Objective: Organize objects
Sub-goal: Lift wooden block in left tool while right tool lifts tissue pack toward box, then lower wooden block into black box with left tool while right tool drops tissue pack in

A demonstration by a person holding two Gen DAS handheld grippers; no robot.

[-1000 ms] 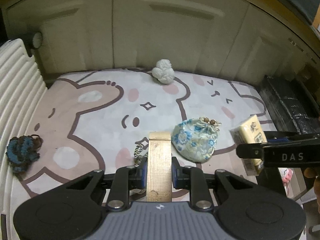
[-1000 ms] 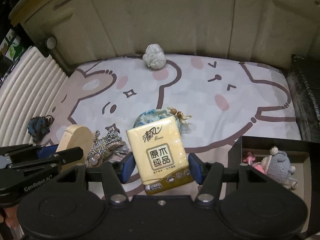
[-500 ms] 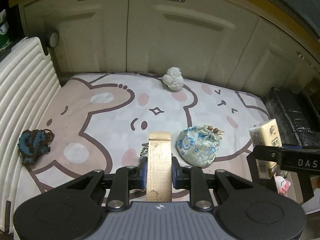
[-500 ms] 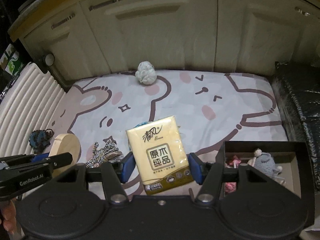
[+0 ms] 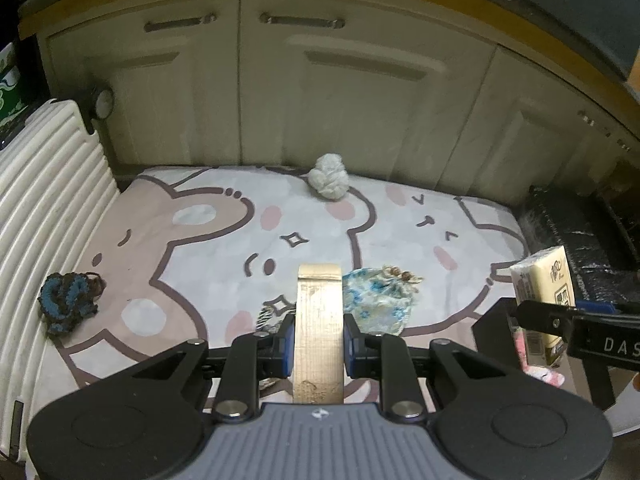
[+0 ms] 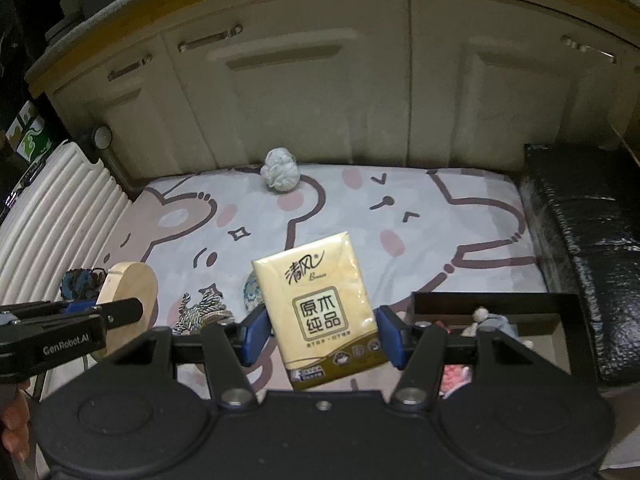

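Observation:
My left gripper (image 5: pixel 319 338) is shut on a flat wooden disc (image 5: pixel 319 320), held on edge above the cartoon mat (image 5: pixel 208 240); from the right wrist view the wooden disc (image 6: pixel 132 292) shows its round face. My right gripper (image 6: pixel 322 332) is shut on a yellow tissue pack (image 6: pixel 320 300), lifted clear of the mat; the same tissue pack (image 5: pixel 540 292) appears at the right of the left view. Below the grippers lie a blue floral pouch (image 5: pixel 378 300) and a striped zebra toy (image 6: pixel 200 308).
A black open box (image 6: pixel 492 300) at the right holds a grey plush (image 6: pixel 494 320) and pink items. A white cloth ball (image 5: pixel 329 178) sits at the mat's far edge by the cabinet doors (image 5: pixel 320 92). A blue-brown yarn bundle (image 5: pixel 68 300) lies left, beside a white ribbed panel (image 5: pixel 44 208).
Both grippers have risen and pulled back from the mat with their loads; the mat's objects look smaller and more of the cabinets shows. Grips unchanged.

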